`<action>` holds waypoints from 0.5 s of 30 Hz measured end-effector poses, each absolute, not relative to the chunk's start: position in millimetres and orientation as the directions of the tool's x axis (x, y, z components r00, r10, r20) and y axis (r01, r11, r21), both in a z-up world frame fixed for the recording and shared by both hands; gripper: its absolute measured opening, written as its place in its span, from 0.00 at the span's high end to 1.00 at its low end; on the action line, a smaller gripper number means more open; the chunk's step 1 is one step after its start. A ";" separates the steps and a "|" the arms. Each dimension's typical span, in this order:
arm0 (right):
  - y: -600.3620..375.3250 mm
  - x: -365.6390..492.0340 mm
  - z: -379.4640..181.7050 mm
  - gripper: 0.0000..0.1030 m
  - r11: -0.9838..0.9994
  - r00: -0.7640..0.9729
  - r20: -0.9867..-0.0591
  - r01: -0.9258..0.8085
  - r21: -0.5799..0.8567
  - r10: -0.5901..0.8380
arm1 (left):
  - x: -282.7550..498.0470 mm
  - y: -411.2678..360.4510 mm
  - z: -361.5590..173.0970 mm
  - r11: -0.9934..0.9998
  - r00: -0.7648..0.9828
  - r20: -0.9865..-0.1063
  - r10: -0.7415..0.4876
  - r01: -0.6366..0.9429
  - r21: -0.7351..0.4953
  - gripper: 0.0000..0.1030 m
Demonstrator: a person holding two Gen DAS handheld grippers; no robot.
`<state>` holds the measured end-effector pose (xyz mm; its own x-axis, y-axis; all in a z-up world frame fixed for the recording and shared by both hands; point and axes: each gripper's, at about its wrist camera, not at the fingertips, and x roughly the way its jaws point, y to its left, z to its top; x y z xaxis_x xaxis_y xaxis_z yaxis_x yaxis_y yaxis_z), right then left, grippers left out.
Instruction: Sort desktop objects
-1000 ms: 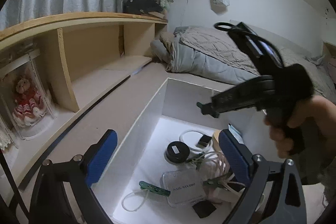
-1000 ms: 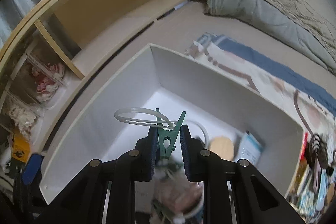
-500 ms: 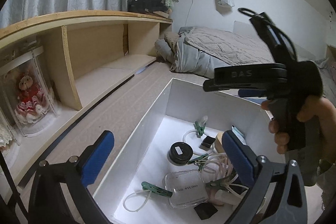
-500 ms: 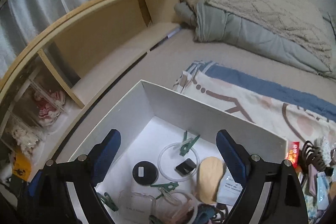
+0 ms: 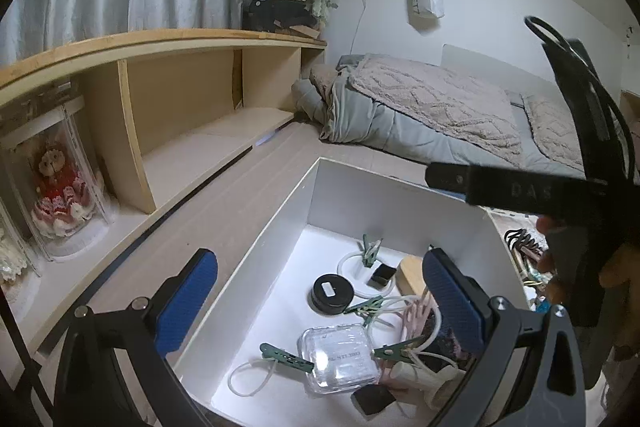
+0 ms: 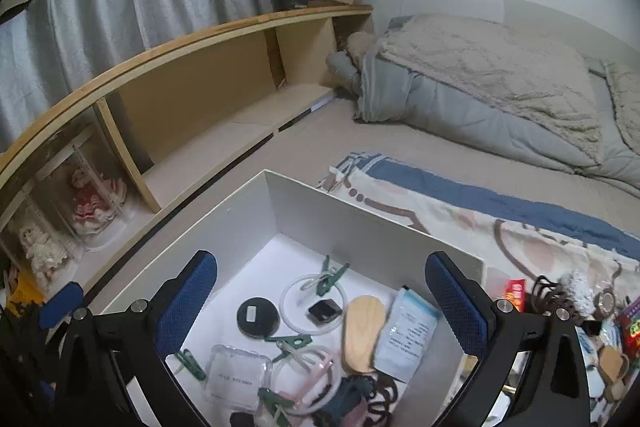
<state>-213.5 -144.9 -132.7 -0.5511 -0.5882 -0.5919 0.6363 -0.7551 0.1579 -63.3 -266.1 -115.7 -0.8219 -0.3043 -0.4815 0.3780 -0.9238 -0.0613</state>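
Right gripper (image 6: 320, 301): we see our blue pads wide apart and the jaws opening further, nothing between them; it hangs over the white box (image 6: 372, 219) at the lower middle of the right wrist view.
Left gripper (image 5: 320, 303): our jaws stand wide apart with nothing pinched, low in the left wrist view above the same box.
Green clip (image 6: 331, 278): it lies on the box floor across a white ring (image 6: 310, 301), near the box's far wall, touching neither gripper.
Other box contents: we make out a round black tin (image 6: 257, 317), a small black square (image 6: 323, 311), a wooden oval piece (image 6: 364, 331), a pale packet (image 6: 408, 333), a clear plastic case (image 6: 236, 375), and more green clips and tubing tangled at the bottom edge.
Unsorted pile: a brown claw clip (image 6: 546, 293) and other small items sit on the patterned cloth (image 6: 440, 199) at the lower right, outside the box.
Surroundings: wooden shelf (image 6: 192, 47) upper left, bedding (image 6: 480, 67) upper right.
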 end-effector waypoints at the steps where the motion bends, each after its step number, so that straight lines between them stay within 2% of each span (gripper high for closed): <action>1: -141.2 -211.7 -131.0 0.00 -0.756 -0.555 -0.589 0.636 0.155 -0.587 | -62.8 -264.4 -113.4 -0.923 -0.822 -0.482 -0.305 0.379 -0.063 0.00; 15: -69.5 -172.5 -81.0 0.00 -0.789 -0.639 -0.527 0.606 0.104 -0.560 | -43.7 -223.0 -62.3 -0.926 -0.839 -0.441 -0.319 0.375 -0.044 0.00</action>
